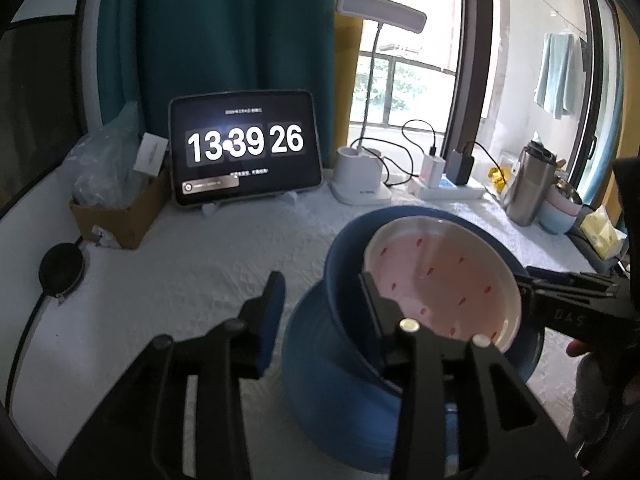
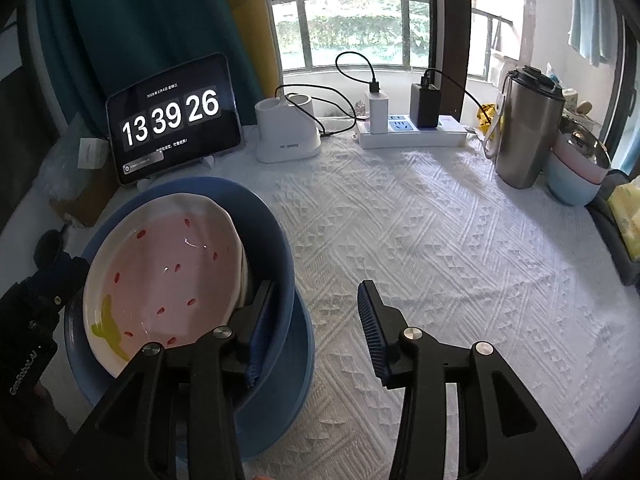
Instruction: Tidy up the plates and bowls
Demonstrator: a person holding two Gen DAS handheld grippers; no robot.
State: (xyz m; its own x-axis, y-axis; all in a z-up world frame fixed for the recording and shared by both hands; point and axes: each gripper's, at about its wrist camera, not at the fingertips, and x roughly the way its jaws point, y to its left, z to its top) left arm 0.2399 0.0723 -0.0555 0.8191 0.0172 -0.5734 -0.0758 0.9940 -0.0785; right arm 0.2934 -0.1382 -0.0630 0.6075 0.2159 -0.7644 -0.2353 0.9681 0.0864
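A pink-and-white bowl with red seed marks [image 1: 440, 276] [image 2: 168, 256] lies tilted inside a dark blue bowl [image 1: 344, 276] [image 2: 264, 224]. That bowl stands on a lighter blue plate [image 1: 316, 364] [image 2: 304, 360] on the white tablecloth. My left gripper [image 1: 322, 300] is open and straddles the blue bowl's near wall, one finger outside and one inside, with a gap showing. My right gripper [image 2: 316, 312] is open too. Its left finger sits inside the blue bowl beside the pink bowl, and its right finger hangs over the cloth outside.
At the back stand a tablet clock [image 1: 244, 148], a white lamp base [image 1: 360, 176], a power strip with chargers [image 2: 412, 136] and a cardboard box [image 1: 116, 216]. A steel tumbler [image 2: 524, 128] and stacked pastel bowls [image 2: 576, 176] sit at the right. White cloth [image 2: 440, 240] spreads right of the stack.
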